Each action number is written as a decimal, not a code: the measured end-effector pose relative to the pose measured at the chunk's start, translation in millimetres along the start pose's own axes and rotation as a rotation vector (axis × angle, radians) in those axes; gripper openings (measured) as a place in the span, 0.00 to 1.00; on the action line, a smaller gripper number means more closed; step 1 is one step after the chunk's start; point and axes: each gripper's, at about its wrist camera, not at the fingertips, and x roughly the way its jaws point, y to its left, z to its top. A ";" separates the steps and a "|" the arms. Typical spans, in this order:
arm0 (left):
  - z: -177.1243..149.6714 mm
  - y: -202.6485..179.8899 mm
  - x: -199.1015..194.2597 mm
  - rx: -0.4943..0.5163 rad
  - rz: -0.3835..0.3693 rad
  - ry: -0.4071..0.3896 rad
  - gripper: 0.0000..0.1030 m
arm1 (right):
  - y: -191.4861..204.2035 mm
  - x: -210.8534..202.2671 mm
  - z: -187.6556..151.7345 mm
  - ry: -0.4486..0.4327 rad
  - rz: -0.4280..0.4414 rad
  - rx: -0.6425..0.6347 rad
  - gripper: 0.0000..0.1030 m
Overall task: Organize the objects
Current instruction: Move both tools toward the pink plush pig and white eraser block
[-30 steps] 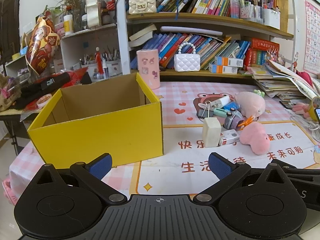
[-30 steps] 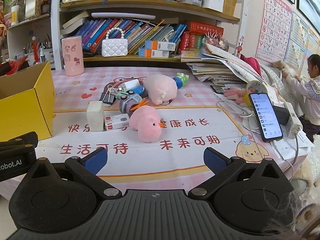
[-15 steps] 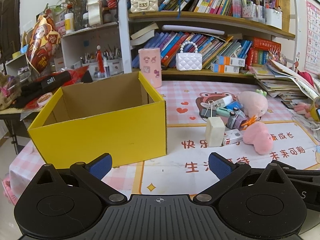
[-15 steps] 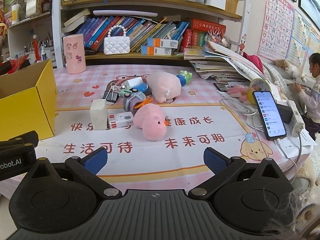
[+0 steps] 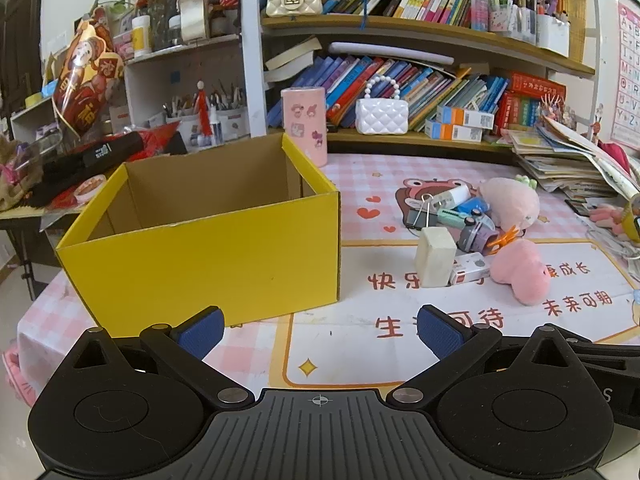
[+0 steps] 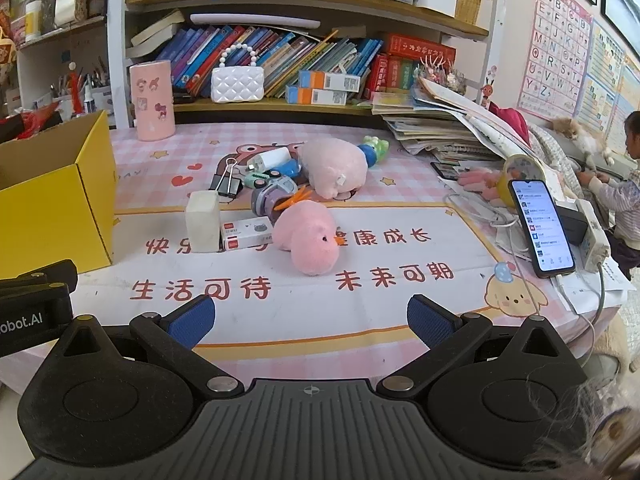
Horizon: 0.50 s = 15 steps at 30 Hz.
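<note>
An open yellow cardboard box (image 5: 208, 256) stands on the left of the table; it also shows in the right wrist view (image 6: 52, 208). To its right lies a pile: a white block (image 6: 203, 222), a small red-and-white box (image 6: 246, 233), a pink plush duck (image 6: 310, 238), a bigger pink plush (image 6: 334, 166), a purple toy car (image 6: 272, 198) and binder clips (image 6: 227, 184). My left gripper (image 5: 320, 332) is open and empty, near the table's front edge before the box. My right gripper (image 6: 310, 322) is open and empty, in front of the pile.
A smartphone (image 6: 540, 228) on a stand, cables and a power strip (image 6: 592, 232) sit at the right. A pink cup (image 6: 152, 100), a white handbag (image 6: 237, 82) and stacked books (image 6: 436, 132) line the back under full bookshelves. A person (image 6: 624, 184) sits far right.
Both grippers have moved a little forward toward the table; the box and the pile look slightly nearer. Nothing on the table has moved.
</note>
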 end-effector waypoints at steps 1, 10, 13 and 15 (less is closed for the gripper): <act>0.1 0.0 0.2 0.001 0.000 -0.001 1.00 | 0.2 -0.3 -0.5 0.000 -0.001 0.000 1.00; 0.2 -1.2 1.5 -0.006 0.001 0.010 1.00 | -1.1 1.8 -1.8 0.021 0.003 0.001 1.00; 1.7 -4.0 3.5 -0.008 0.010 0.011 1.00 | -2.5 4.6 0.3 0.019 0.010 -0.001 1.00; 3.4 -5.1 5.1 -0.012 0.021 0.011 1.00 | -3.1 8.2 2.4 0.019 0.018 -0.006 1.00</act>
